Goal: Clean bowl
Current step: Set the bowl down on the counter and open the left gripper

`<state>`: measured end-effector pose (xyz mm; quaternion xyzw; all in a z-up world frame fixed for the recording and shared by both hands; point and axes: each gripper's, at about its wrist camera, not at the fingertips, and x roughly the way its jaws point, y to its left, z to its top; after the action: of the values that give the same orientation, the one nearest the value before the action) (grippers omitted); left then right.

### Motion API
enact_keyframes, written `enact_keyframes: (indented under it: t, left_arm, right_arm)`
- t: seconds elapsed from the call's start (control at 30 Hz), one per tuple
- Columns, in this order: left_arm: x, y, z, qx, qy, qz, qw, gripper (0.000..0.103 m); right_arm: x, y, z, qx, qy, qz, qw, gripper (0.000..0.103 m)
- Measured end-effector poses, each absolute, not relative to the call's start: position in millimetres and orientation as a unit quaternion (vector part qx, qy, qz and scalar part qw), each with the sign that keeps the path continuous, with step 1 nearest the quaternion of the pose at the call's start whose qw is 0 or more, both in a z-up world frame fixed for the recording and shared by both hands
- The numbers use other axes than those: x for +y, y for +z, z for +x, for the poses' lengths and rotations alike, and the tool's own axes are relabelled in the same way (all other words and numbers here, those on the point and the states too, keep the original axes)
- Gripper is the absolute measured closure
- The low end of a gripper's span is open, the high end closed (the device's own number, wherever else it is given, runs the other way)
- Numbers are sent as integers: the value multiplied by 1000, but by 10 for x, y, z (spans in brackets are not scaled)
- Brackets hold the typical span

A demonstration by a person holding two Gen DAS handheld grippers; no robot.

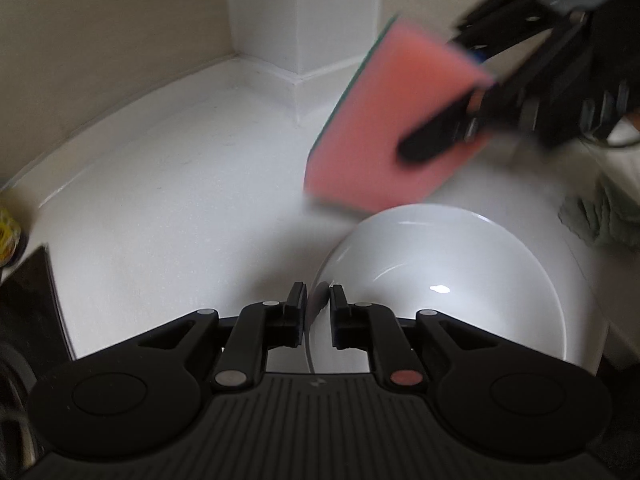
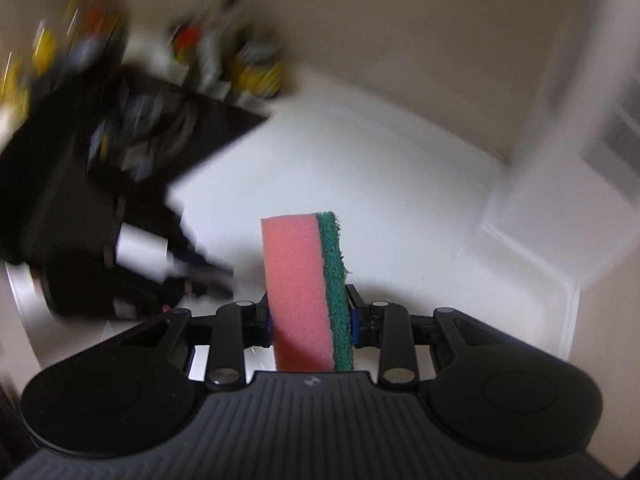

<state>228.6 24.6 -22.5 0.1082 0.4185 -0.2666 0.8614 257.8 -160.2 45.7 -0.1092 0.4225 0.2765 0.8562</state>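
White bowl [image 1: 440, 292] on the white countertop [image 1: 160, 208] near its front edge, rim pinched by left gripper [image 1: 318, 304]. Right gripper [image 2: 310, 320] clamps pink-green sponge [image 2: 306, 292], held above bowl's far rim, blurred. Risk: thin rim grip slips under scrubbing, bowl tips or skids; sponge could twist loose.

White counter [image 1: 168, 200], white post [image 1: 304, 20] at its back corner, black hob [image 2: 120, 152] at left edge, blurred bottles [image 2: 256, 68] behind, grey-green cloth [image 1: 600, 220] at right edge.
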Motion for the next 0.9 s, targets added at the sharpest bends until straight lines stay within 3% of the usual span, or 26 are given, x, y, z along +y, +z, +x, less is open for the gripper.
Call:
enact_keyframes:
  t: [0.23,0.43,0.9]
  left_arm:
    - [346,-119,2060,394,-206,51,894,90]
    - [418,-10,1873,368,-158,8,916,90]
    - [452,130,1525,328,-111,-50,937,89]
  right_arm:
    - [-2143,256,2363,524,159,-24,836,75]
    - [-2182,-142,2336,589,109,-30,800,73]
    - [-2188,219,1996,520,99,-22,848,73]
